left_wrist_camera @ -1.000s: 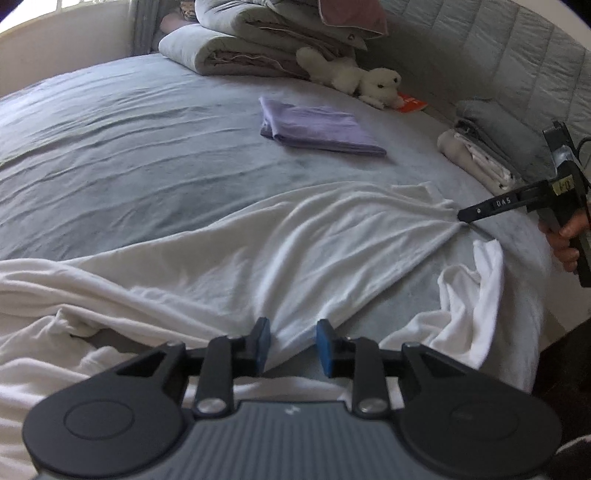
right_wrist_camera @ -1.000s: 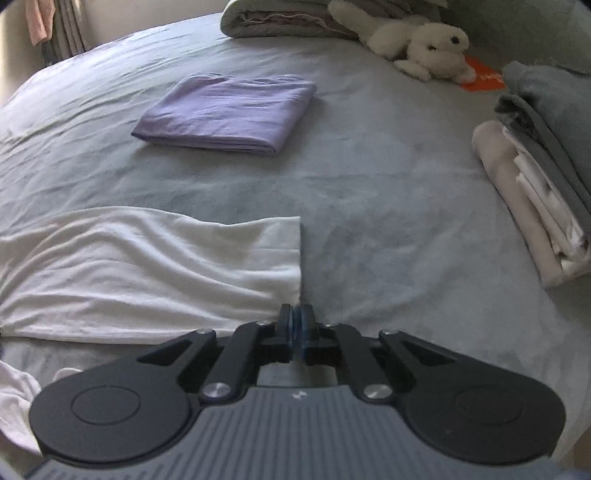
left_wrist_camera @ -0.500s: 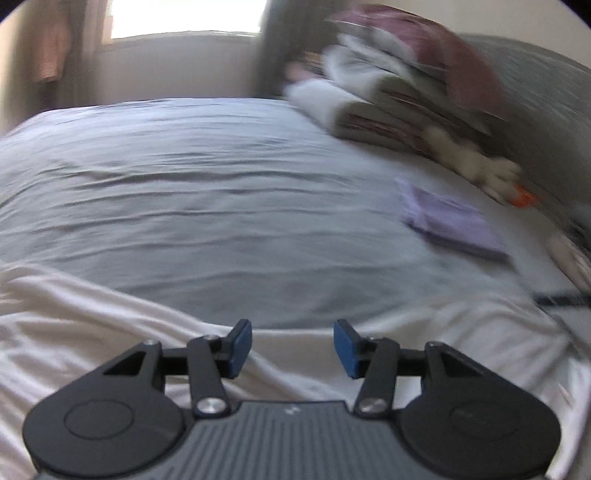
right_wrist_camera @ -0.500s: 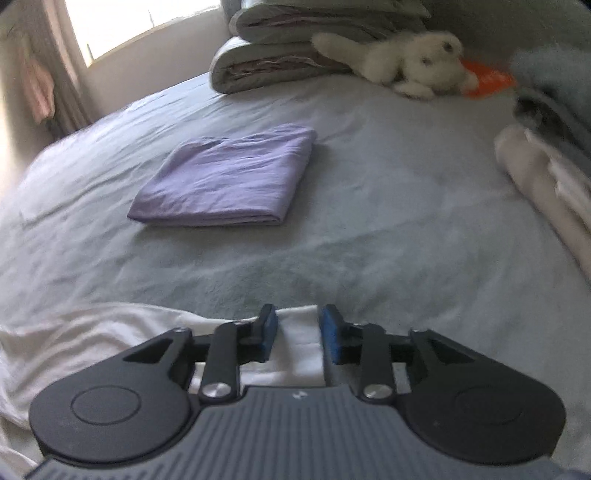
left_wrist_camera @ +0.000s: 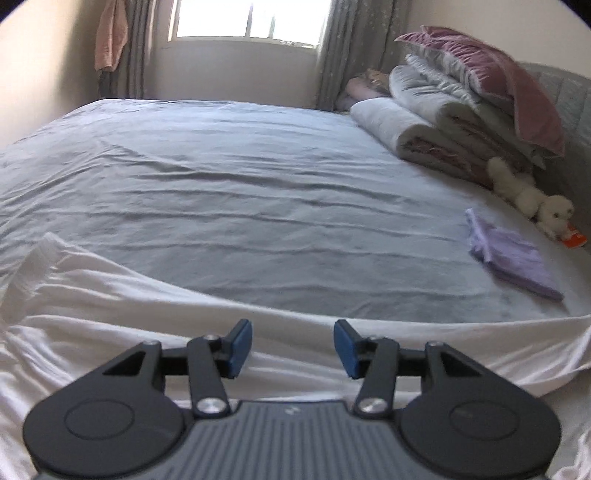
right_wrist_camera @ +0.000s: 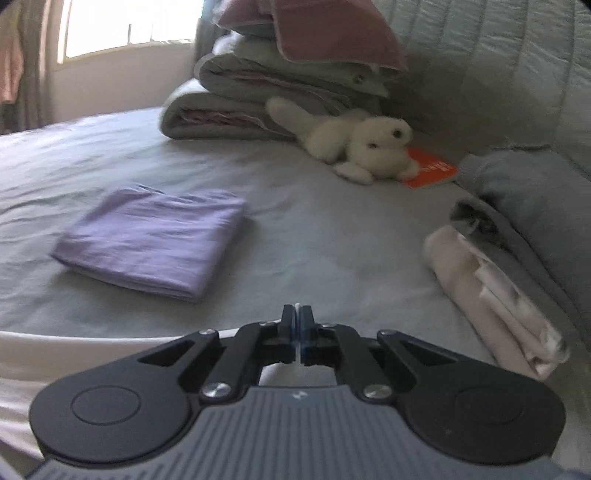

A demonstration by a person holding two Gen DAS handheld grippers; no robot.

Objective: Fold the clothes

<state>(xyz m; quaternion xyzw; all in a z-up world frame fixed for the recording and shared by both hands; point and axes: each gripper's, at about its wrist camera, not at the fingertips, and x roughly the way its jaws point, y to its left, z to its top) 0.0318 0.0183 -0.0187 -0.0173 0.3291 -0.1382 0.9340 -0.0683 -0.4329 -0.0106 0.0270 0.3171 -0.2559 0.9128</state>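
Step in hand: spreading the white garment [left_wrist_camera: 110, 332] along the bed's [left_wrist_camera: 258, 184] near edge. Right tongs [right_wrist_camera: 297, 325] are clenched on its hem; left tongs [left_wrist_camera: 291, 349] stand released above it. Next: left tongs must grip the fabric.

I count one white garment [left_wrist_camera: 155, 317] spread along the bottom of the left wrist view. One folded lilac cloth [right_wrist_camera: 151, 243] lies left of centre in the right wrist view. One white plush toy [right_wrist_camera: 354, 144] sits above centre there, with one orange card [right_wrist_camera: 430, 168] just right of it. I see one stack of folded bedding [left_wrist_camera: 465, 107] at the upper right of the left wrist view, and one smaller pile of folded grey and cream linens [right_wrist_camera: 506, 258] at the right edge of the right wrist view. One window [left_wrist_camera: 247, 18] is at the top. One pink cloth [left_wrist_camera: 110, 37] hangs upper left. One bed [left_wrist_camera: 221, 192] carries it all. Two tongs, one per view.
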